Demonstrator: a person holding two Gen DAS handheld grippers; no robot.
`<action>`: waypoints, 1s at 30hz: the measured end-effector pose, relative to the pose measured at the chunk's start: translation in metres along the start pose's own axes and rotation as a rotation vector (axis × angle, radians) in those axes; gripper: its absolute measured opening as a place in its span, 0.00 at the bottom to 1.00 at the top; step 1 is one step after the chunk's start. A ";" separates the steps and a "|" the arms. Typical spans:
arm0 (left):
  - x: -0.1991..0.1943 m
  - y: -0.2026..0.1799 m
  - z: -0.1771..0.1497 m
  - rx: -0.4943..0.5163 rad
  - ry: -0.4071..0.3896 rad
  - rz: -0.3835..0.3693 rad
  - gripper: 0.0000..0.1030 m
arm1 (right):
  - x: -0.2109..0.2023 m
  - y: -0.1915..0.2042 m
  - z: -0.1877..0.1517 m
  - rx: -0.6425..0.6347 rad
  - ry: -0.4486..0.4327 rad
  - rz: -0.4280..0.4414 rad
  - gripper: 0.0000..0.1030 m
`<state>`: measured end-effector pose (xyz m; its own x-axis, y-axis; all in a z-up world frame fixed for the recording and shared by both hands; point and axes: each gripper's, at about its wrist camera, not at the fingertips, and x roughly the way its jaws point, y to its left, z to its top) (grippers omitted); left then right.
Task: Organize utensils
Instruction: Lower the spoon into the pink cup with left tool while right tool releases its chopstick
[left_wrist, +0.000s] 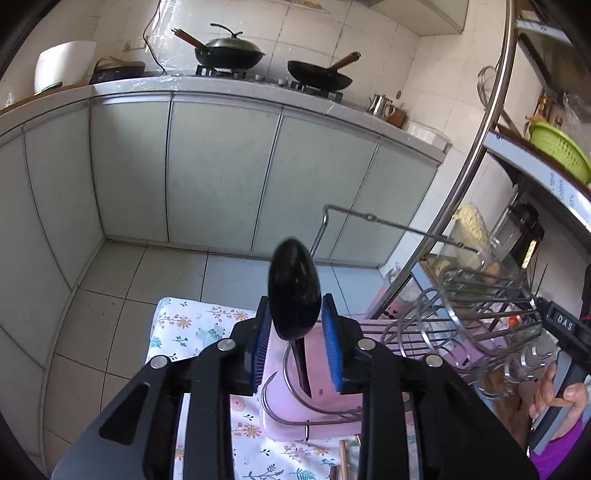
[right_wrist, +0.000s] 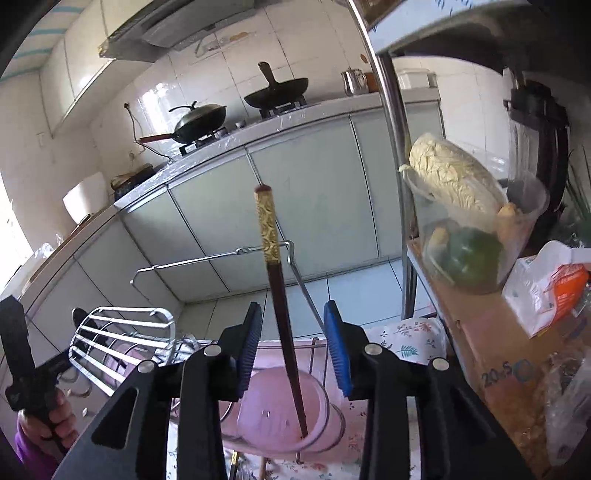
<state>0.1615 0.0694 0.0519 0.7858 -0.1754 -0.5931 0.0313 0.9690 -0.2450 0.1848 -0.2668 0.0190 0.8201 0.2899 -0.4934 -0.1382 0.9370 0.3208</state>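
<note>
We have both grippers' jaws parted, left gripper (left_wrist: 295, 339) round the black spoon (left_wrist: 293, 291), right gripper (right_wrist: 293, 345) round the chopstick (right_wrist: 279, 295); neither is pinched; either may topple out of the pink holder (right_wrist: 280, 406).

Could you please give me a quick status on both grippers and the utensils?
Left gripper open, black spoon loose between fingers. Right gripper open, chopstick standing in pink holder. Wire rack close by.

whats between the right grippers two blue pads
A dark chopstick with a gold top, clear of both pads, its tip down in the pink holder; right wrist view.
</note>
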 end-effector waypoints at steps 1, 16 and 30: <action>-0.006 0.000 0.001 -0.001 -0.010 -0.002 0.27 | -0.005 0.001 -0.002 -0.005 -0.006 -0.002 0.34; -0.073 -0.005 -0.042 0.032 -0.019 -0.035 0.27 | -0.062 0.032 -0.076 -0.103 0.001 -0.026 0.44; 0.002 -0.031 -0.152 0.146 0.437 -0.071 0.20 | -0.024 0.018 -0.157 0.023 0.326 0.031 0.09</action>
<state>0.0676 0.0127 -0.0584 0.4458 -0.2686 -0.8539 0.1867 0.9608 -0.2048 0.0749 -0.2267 -0.0905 0.5942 0.3687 -0.7149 -0.1446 0.9232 0.3560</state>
